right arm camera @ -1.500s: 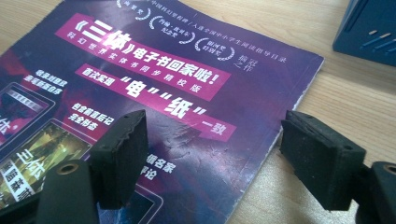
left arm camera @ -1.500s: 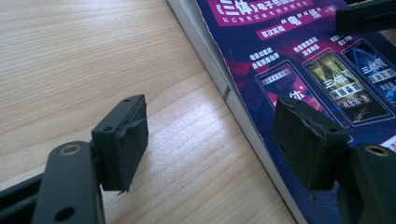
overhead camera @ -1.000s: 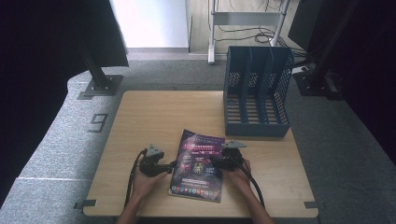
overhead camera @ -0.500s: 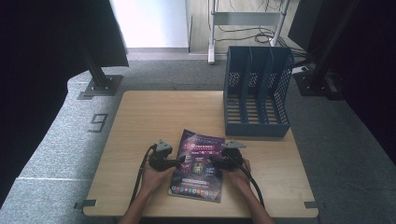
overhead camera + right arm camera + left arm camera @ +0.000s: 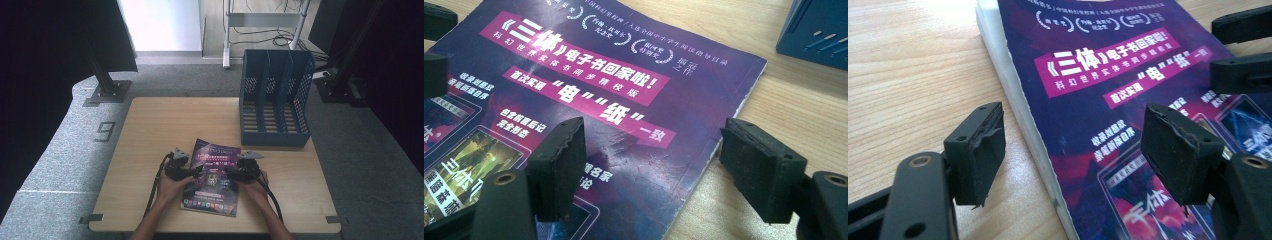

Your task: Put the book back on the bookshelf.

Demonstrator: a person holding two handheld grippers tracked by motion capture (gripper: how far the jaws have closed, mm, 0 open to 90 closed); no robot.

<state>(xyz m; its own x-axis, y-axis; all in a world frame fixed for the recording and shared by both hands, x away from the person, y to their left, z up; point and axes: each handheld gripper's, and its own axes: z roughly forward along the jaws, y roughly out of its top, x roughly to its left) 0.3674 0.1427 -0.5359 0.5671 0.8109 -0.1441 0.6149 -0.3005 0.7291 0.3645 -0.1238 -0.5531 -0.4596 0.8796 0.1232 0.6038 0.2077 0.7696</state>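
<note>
A: High view: the book [image 5: 212, 176] is lying flat on the table [image 5: 165, 125], near its front edge, with the file rack [image 5: 274, 97] standing well apart behind.

B: Both tongs are flanking it?

A: Yes. The left tongs [image 5: 1073, 150] are straddling its thick edge, gaping wide, gripping nothing. The right tongs [image 5: 651, 167] are spanning the opposite edge, equally released.

B: Then I'd be lowering each one so a pad slides under the cover before squeezing evenly.
</note>
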